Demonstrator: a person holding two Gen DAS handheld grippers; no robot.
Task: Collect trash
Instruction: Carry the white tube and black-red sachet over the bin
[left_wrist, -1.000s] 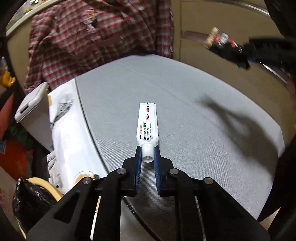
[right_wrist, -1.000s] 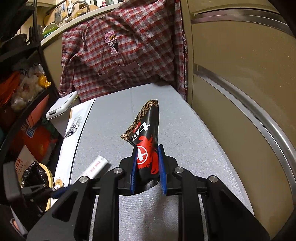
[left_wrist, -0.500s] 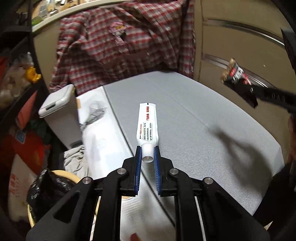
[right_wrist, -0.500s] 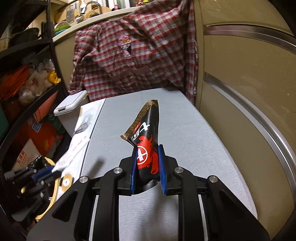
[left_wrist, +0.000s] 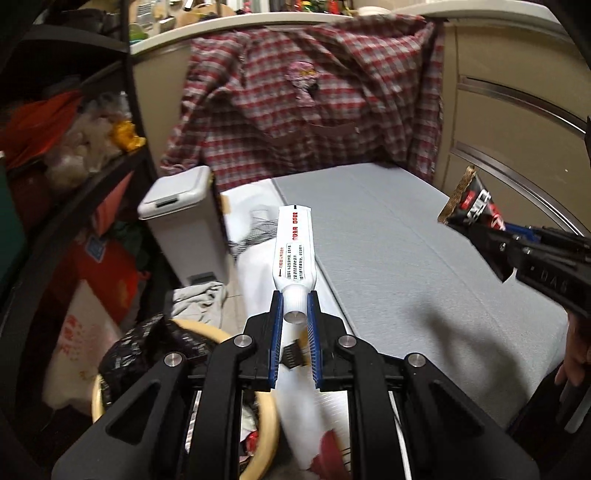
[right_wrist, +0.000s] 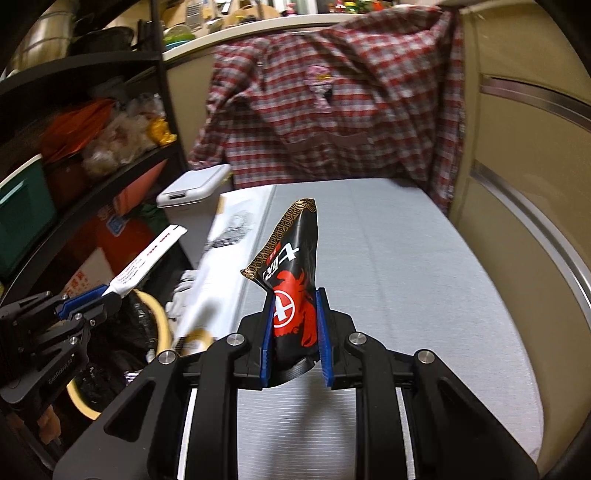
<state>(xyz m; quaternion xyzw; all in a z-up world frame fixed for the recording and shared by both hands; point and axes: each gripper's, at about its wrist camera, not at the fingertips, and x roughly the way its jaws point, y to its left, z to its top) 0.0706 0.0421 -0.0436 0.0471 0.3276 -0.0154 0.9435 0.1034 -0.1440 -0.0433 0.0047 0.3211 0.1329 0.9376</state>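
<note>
My left gripper (left_wrist: 295, 314) is shut on the cap end of a white tube (left_wrist: 293, 251), which sticks out forward, lifted off the grey table (left_wrist: 406, 258) and over its left edge. My right gripper (right_wrist: 293, 321) is shut on a black and red snack wrapper (right_wrist: 291, 266) standing up between its pads, above the table. From the right wrist view the left gripper (right_wrist: 103, 297) and the tube (right_wrist: 147, 258) hang at the left above a round bin with a black bag (right_wrist: 122, 332). The left wrist view shows the right gripper (left_wrist: 524, 236) with the wrapper (left_wrist: 472, 206) at far right.
A white lidded bin (left_wrist: 184, 229) stands left of the table, with the bag-lined round bin (left_wrist: 155, 354) in front of it. White paper (left_wrist: 258, 240) lies along the table's left edge. A plaid shirt (left_wrist: 314, 103) hangs behind. Cluttered shelves (right_wrist: 74, 147) fill the left side.
Both grippers moved left and the left one rose, lifting the tube off the table and out over the left edge toward the bins. The wrapper stayed gripped.
</note>
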